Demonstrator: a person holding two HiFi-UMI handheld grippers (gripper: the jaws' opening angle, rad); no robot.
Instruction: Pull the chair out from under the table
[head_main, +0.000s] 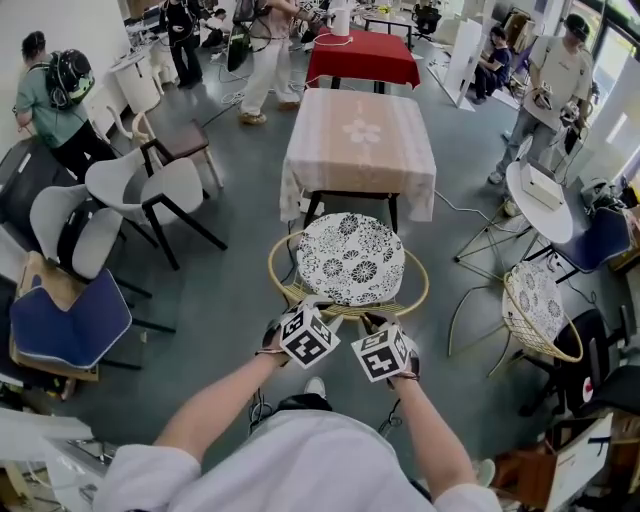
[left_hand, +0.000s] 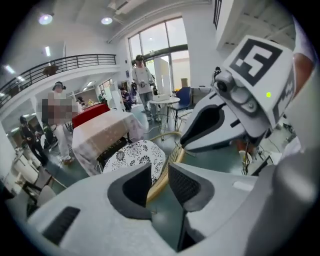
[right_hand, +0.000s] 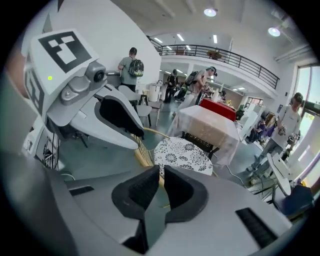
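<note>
Here we clamp our right gripper (right_hand: 161, 173) on the chair's (head_main: 350, 258) wicker rim (head_main: 345, 309). Our left gripper (left_hand: 160, 173) gapes wide around that rim

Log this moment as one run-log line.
phase: grasping | left gripper: open around chair rim | right gripper: shut on chair rim | chair seat: at table near edge

Rattan chair (head_main: 276, 272), cloth cushion (head_main: 350, 258)

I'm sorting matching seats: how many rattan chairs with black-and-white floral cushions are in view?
2. One rattan chair stands at centre, before the beige-clothed table; the other rattan chair is at right, beside the round white table. More may be hidden.
</note>
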